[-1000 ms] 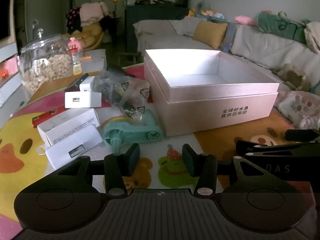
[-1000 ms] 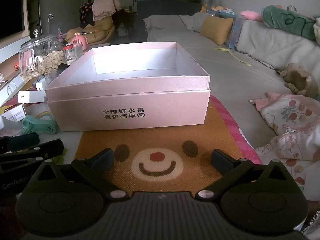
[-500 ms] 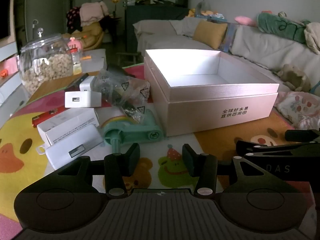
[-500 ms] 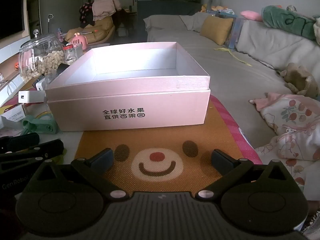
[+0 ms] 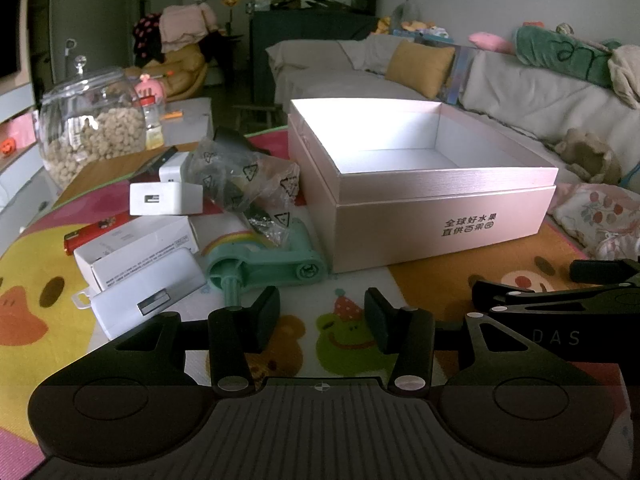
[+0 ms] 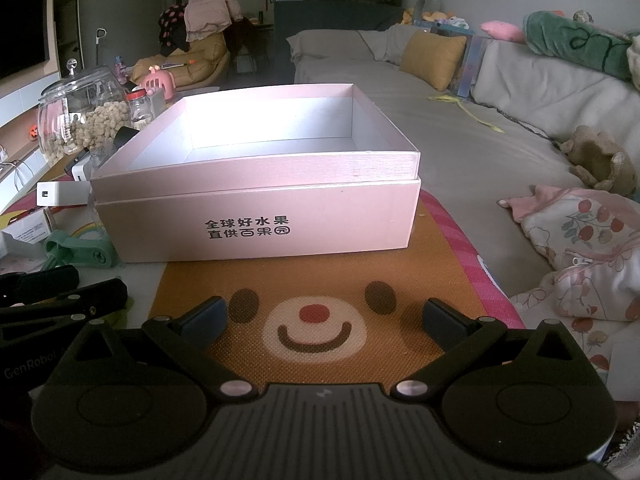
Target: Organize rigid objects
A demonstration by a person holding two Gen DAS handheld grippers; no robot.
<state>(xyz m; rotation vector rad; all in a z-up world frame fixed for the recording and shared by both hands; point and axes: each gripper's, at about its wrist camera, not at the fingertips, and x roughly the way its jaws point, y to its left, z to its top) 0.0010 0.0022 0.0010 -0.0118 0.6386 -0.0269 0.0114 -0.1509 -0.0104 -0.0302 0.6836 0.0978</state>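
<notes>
Big grey sofa (image 6: 460, 128) far behind, with a yellow pillow (image 6: 434, 58) on it. Bright cartoon mat (image 6: 320, 280) spread under everything, orange bear face near the front. Large pink box (image 6: 256, 216) sitting open and empty on the mat, black print on its front wall. Round glass jar (image 5: 90, 128) full of pale bits off to the left, well apart from the box. Left of the box, a jumble of small stuff: two white boxes (image 5: 136, 246) lying tilted one on the other, a white charger (image 5: 166, 199) behind them, a crinkly clear bag (image 5: 248, 178) with dark parts inside, just beside the box wall. Mint green tool (image 5: 268, 264) flat on the mat, touching the box's bottom corner, its end under the bag. Red lighter (image 5: 94, 230) peeking out behind the white boxes. Left hand-held gripper (image 5: 320, 316) low over the mat just in front of the green tool, pads half apart, nothing between them. Right hand-held gripper (image 6: 324, 318) over the bear face in front of the box, pads spread wide, nothing held.
</notes>
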